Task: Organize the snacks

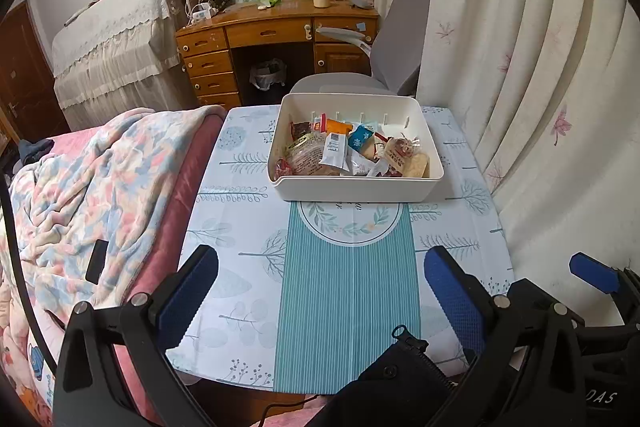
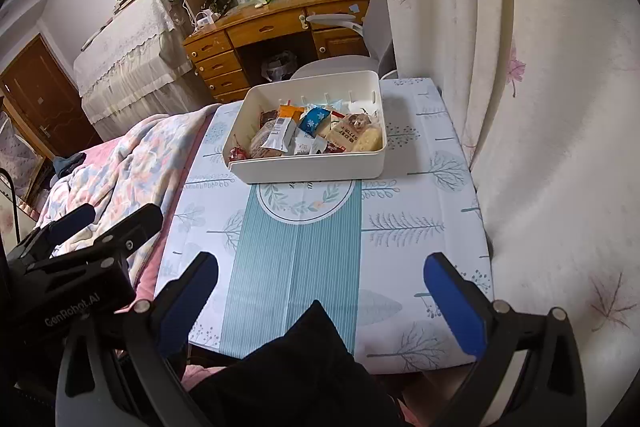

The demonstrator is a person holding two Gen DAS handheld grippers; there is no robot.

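White plastic forms the bin (image 1: 356,187), which sits at the far middle of the worktop (image 1: 240,227), its near wall overlapping the round wreath print on the cloth. The snacks (image 1: 348,151) all lie heaped inside it, wrappers overlapping, so sorting seems either finished or not yet begun; nothing lies loose on the cloth. Both tools hang back over the near edge, well apart from the bin and side by side, aimed forward and tipped down toward it. The left tool (image 1: 320,291) stands spread wide and grips nothing, and the right tool (image 2: 320,291) is likewise released and empty-handed.
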